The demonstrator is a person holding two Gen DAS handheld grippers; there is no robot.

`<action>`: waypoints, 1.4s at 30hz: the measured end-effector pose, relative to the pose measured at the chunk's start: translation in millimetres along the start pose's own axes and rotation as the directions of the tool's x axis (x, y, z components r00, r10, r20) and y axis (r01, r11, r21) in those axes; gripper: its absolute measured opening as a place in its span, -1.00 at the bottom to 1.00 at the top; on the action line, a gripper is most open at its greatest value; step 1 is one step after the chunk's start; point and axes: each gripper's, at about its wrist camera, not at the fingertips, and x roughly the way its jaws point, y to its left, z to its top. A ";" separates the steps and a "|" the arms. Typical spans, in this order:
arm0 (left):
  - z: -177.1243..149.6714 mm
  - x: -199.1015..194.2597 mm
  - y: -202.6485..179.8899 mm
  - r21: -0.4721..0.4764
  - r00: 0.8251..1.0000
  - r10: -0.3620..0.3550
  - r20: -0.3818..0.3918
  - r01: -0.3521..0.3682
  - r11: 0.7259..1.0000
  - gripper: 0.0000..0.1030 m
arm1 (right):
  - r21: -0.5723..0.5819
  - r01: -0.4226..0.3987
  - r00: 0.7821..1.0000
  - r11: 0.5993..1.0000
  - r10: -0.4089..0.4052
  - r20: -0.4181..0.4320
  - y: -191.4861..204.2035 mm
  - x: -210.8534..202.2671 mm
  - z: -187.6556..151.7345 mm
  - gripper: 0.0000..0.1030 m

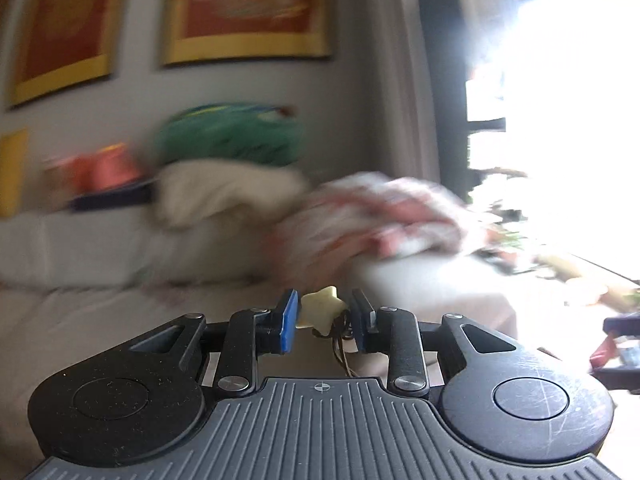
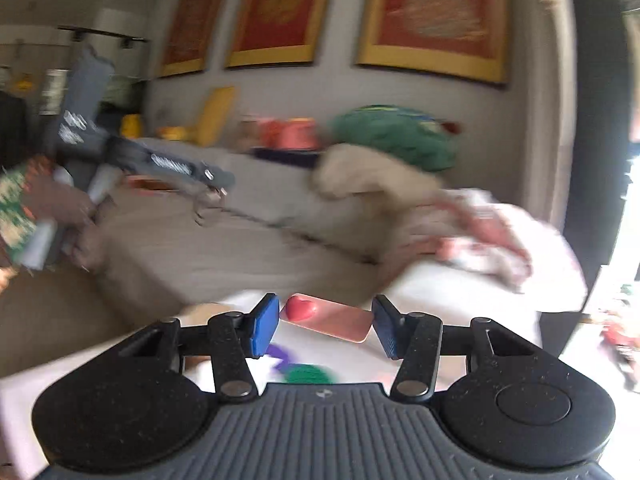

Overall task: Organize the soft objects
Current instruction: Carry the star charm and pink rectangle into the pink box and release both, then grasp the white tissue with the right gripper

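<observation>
Sofa: pale, spans both views, blurred.
Cushion pile: green on cream, at the sofa's back edge.
Left gripper: jaws narrowed, pinching a cream star toy.
Right gripper: jaws wide, pink heart card lying between them, grip uncertain.

Grey wall upper frame, red gold-framed pictures hung across it. Pale sofa mid-frame. Blown-out window at right.

left gripper: jaws closed on cream star-shaped soft toy, thin dark strings hanging below it | background blurred: pale sofa, green cushion atop cream cushion, pink-and-white blanket heaped on sofa's right side
</observation>
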 end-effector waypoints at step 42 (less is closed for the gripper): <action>-178.3 -54.0 35.2 -0.364 0.968 -0.048 -0.246 -0.046 0.930 -0.33 | 0.082 -0.172 0.956 0.982 0.187 -0.228 83.3 77.5 -62.4 0.40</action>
